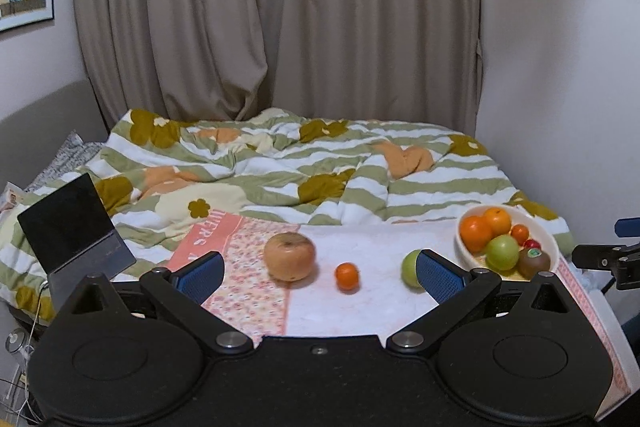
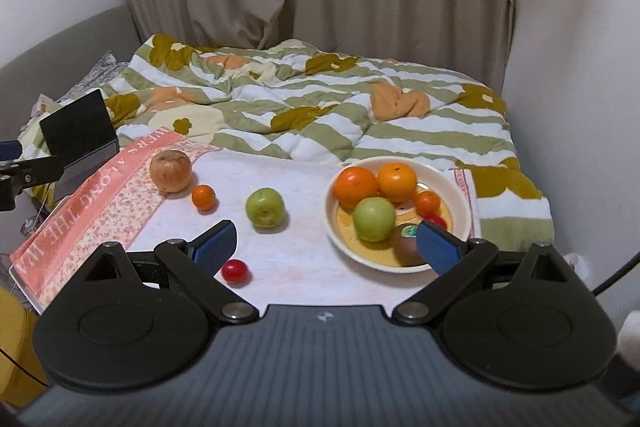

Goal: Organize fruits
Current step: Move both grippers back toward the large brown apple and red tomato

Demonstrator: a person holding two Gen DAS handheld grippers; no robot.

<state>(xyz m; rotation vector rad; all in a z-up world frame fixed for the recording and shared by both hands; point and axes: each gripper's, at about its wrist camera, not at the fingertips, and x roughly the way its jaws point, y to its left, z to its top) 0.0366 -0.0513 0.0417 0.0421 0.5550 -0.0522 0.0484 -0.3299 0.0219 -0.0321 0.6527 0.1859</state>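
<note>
A white bowl (image 2: 458, 183) at the table's right holds two oranges, a green apple (image 2: 373, 219), a small orange, a kiwi and a red fruit; it also shows in the left wrist view (image 1: 548, 233). Loose on the cloth lie a brown pear-like fruit (image 2: 171, 171), a small orange (image 2: 203, 197), a green apple (image 2: 265, 207) and a small red tomato (image 2: 234, 270). My right gripper (image 2: 326, 247) is open and empty, near the bowl's front edge. My left gripper (image 1: 318, 273) is open and empty, in front of the brown fruit (image 1: 289, 255) and small orange (image 1: 346, 275).
A pink floral cloth (image 2: 92, 203) covers the table's left part. An open laptop (image 1: 74, 231) sits at the left. A rumpled striped floral duvet (image 1: 280, 167) lies behind the table, with curtains and walls beyond.
</note>
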